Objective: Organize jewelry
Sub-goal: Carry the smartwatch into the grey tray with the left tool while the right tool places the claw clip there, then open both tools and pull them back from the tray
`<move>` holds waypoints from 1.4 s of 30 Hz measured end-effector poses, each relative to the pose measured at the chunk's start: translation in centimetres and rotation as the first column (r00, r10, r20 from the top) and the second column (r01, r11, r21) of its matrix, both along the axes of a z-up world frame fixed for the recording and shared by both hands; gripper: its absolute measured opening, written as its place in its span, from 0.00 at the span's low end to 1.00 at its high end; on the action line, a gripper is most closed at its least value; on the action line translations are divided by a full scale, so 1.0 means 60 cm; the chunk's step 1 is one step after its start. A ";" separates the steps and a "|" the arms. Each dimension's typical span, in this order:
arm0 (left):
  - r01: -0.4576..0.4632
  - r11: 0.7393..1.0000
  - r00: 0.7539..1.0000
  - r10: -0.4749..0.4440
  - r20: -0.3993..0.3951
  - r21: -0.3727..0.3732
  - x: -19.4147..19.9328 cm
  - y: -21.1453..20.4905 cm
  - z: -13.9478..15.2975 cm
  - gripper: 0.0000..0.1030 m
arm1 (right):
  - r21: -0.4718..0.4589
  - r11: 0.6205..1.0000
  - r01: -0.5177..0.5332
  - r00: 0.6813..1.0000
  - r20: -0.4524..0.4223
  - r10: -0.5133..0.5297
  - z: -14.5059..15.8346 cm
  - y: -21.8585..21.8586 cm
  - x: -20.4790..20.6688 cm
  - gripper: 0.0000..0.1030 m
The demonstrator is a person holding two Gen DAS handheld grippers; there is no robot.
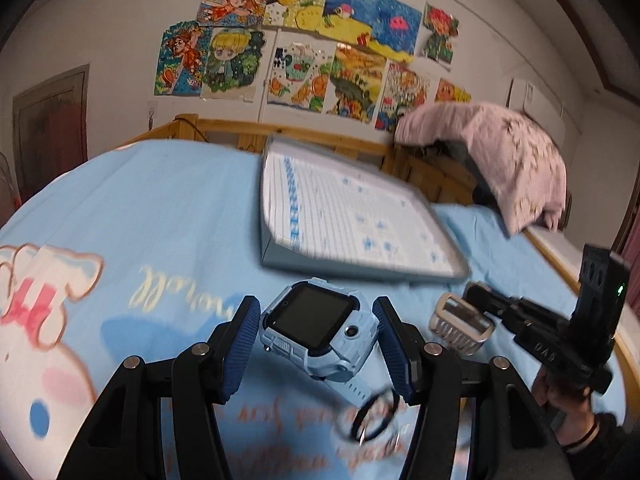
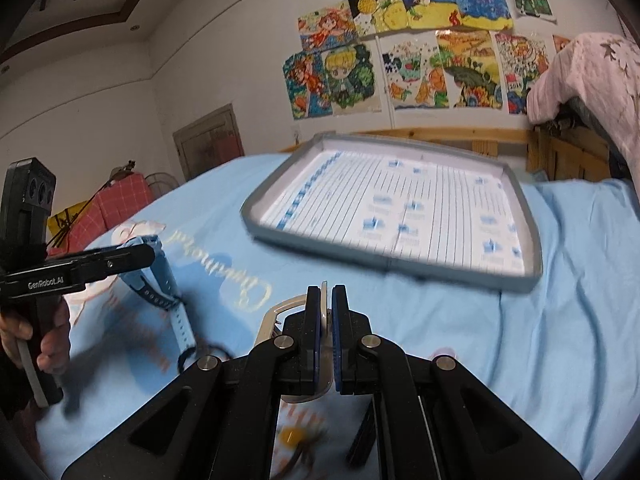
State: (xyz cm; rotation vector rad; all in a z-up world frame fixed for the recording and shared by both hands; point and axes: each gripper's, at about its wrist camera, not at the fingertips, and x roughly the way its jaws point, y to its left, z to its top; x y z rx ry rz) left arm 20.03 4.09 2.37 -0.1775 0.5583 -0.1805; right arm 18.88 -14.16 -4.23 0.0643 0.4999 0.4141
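Note:
My left gripper [image 1: 316,330] is shut on a light blue smartwatch [image 1: 320,330], its pads on the two sides of the case, held above the bed; the strap hangs down. The watch also shows in the right wrist view [image 2: 160,280] under the left gripper [image 2: 136,256]. My right gripper [image 2: 326,300] is shut on a clear plastic hair clip [image 2: 276,312]; in the left wrist view the right gripper [image 1: 476,304] holds the hair clip [image 1: 460,324] in the air. A grey-rimmed tray [image 2: 532,248] with a lined white-and-blue liner lies tilted on the bed beyond both grippers.
A light blue cartoon bedsheet [image 1: 160,208] covers the bed. A black hair tie [image 1: 376,416] lies on it under the watch. A pink quilt [image 1: 500,152] is piled at the wooden headboard [image 1: 320,136]. Drawings cover the wall.

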 end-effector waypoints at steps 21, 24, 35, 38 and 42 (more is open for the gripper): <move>-0.014 0.996 0.998 0.019 0.061 -0.087 0.251 -0.011 -0.003 0.54 | 0.032 0.988 0.151 0.988 0.021 -0.152 -0.026 0.031 0.241 0.05; -0.019 0.997 0.999 0.021 0.024 -0.077 0.257 -0.010 -0.022 0.55 | 0.030 0.989 0.145 0.989 0.008 -0.145 -0.034 0.031 0.246 0.05; -0.036 0.998 0.997 0.040 0.072 -0.056 0.208 -0.007 -0.015 0.83 | 0.035 0.979 0.200 0.980 0.006 -0.200 -0.022 0.010 0.216 0.46; -0.044 0.998 0.993 0.048 0.106 -0.038 0.171 -0.007 -0.006 0.96 | 0.049 0.976 0.214 0.976 0.026 -0.215 -0.005 -0.002 0.182 0.49; -0.058 0.998 0.982 0.062 0.176 -0.029 0.111 -0.009 0.009 1.00 | 0.073 0.976 0.207 0.972 0.100 -0.214 0.019 -0.019 0.122 0.75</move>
